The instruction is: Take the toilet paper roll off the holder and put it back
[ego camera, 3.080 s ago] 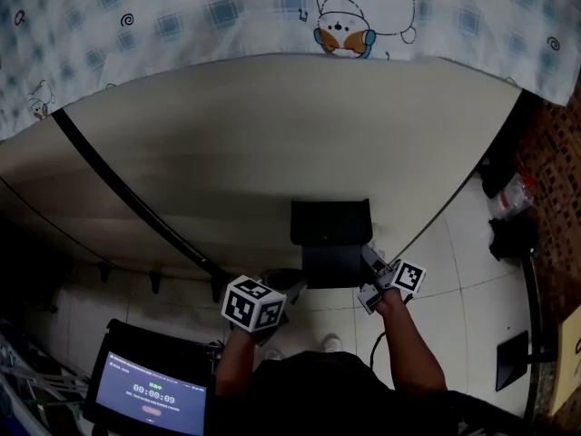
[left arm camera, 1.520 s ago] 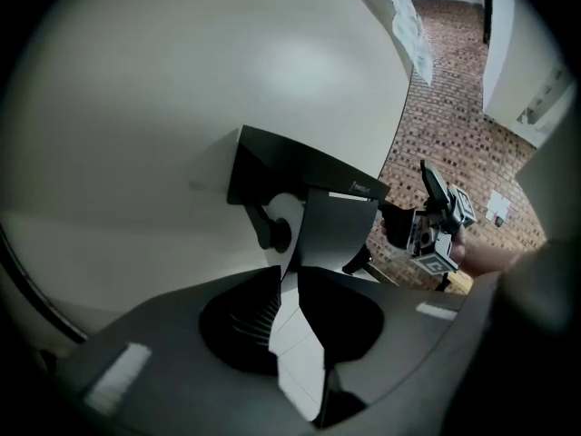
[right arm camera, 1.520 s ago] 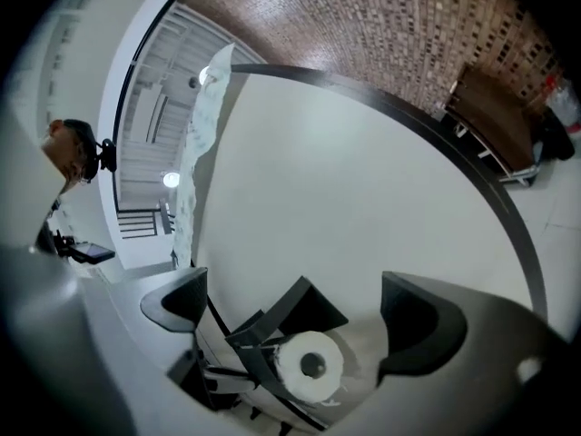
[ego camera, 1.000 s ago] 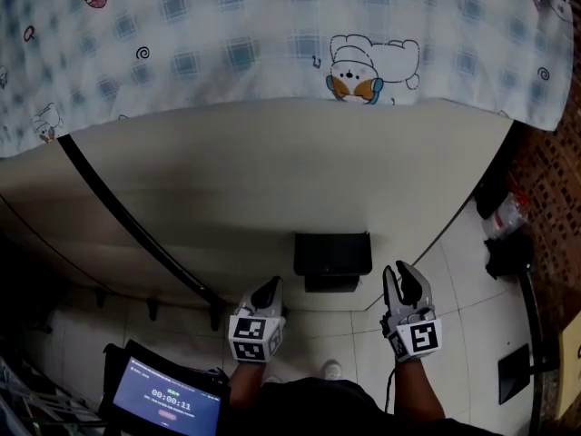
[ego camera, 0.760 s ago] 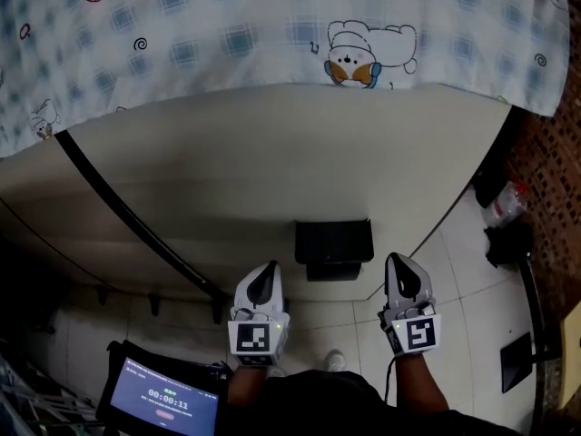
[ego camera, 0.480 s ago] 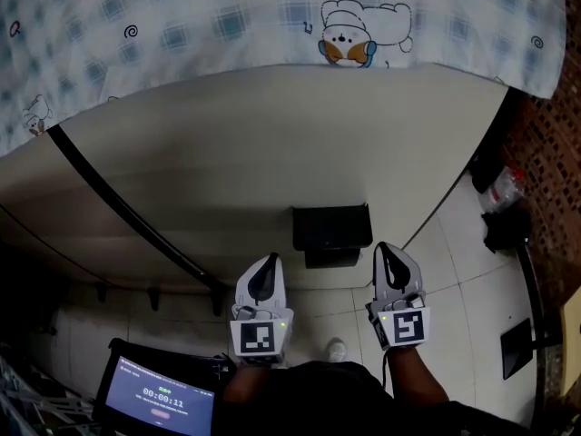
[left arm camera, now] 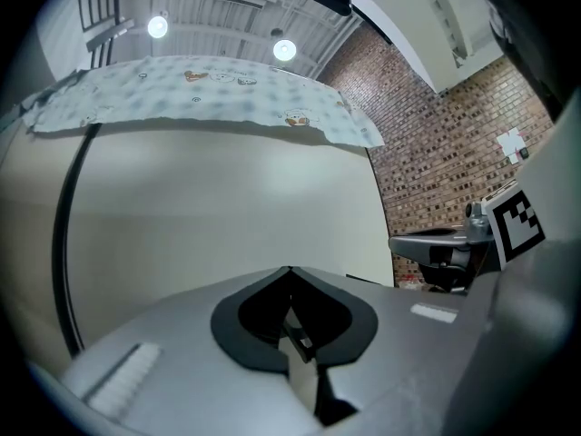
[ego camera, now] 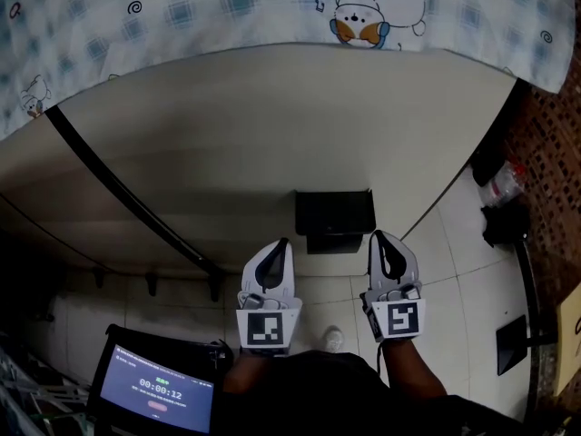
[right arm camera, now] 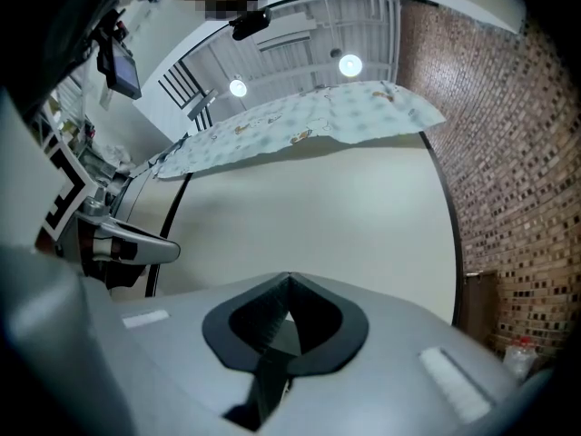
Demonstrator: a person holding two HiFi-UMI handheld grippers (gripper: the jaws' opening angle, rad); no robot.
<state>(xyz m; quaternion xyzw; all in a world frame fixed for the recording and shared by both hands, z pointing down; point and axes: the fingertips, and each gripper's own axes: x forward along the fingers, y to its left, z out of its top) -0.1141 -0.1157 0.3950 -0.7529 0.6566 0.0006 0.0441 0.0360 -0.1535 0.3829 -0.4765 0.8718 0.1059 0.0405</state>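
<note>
Left gripper (ego camera: 280,245) & right gripper (ego camera: 381,238) hover near the holder (ego camera: 334,211), jaws pressed together, empty; reaching in w/o parting them would likely just knock it.

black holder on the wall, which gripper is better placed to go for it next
Right, narrowly. In the head view the right gripper points in just beside the lower right corner of the black holder; the left gripper lies slightly farther off its left edge. Both are shut and empty.
</note>
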